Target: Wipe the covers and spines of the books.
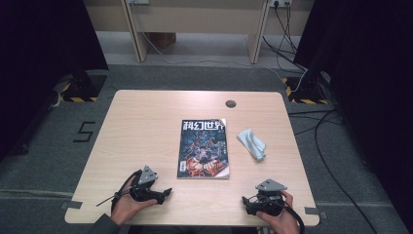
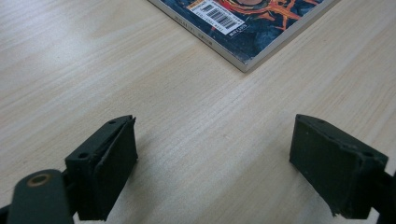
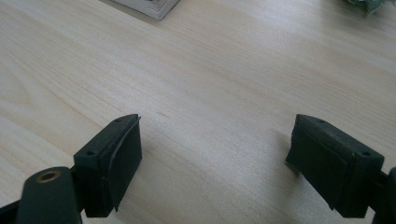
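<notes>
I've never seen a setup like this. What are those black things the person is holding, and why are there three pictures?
A person sits at a wooden table holding a hand tool in each hand: the left gripper and the right gripper, each with two black jaws. One picture looks down from above; the other two come from cameras riding on each gripper. Both grippers are open and hold nothing. On the table lie a magazine and, to its right, a crumpled light-blue cloth.

Light wooden table (image 1: 141,126) carries 1 magazine (image 1: 203,148) and 1 cloth (image 1: 252,144).
</notes>
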`<action>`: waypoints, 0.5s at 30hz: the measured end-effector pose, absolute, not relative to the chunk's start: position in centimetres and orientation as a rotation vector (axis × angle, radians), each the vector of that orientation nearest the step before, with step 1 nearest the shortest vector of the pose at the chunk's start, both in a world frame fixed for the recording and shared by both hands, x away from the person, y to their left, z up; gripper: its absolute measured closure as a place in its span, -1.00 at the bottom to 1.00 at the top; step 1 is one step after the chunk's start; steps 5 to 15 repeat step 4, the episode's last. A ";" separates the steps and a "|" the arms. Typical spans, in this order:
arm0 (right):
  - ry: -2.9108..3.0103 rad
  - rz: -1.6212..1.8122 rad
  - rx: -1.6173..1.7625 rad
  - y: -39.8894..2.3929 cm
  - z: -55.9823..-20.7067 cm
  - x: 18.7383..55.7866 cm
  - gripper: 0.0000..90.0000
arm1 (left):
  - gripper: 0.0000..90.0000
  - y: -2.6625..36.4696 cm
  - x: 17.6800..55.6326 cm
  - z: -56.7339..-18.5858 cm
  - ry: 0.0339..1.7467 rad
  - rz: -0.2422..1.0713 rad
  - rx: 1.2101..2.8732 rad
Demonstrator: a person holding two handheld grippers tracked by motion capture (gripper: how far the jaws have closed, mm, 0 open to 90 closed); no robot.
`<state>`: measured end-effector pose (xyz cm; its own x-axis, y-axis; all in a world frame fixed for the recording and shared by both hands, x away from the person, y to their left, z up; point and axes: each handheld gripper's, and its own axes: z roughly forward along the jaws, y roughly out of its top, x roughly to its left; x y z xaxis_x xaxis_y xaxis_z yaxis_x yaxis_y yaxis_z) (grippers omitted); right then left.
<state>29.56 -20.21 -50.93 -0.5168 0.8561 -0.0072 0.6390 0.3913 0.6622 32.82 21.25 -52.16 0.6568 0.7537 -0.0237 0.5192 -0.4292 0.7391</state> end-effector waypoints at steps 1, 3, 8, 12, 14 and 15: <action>2.309 0.869 1.293 -20.2 -50.9 29.6 -0.62 | -0.70 21.3 32.8 -52.2 0.980 0.404 2.128; 2.315 0.868 1.293 -20.2 -50.9 29.5 -0.62 | -0.71 21.3 32.9 -52.2 0.979 0.404 2.126; 2.317 0.868 1.289 -20.3 -50.9 29.5 -0.62 | -0.71 21.3 32.9 -52.2 0.979 0.404 2.125; 2.317 0.868 1.289 -20.3 -50.9 29.5 -0.62 | -0.71 21.3 32.9 -52.2 0.979 0.404 2.125; 2.317 0.868 1.289 -20.3 -50.9 29.5 -0.62 | -0.71 21.3 32.9 -52.2 0.979 0.404 2.125; 2.317 0.868 1.289 -20.3 -50.9 29.5 -0.62 | -0.71 21.3 32.9 -52.2 0.979 0.404 2.125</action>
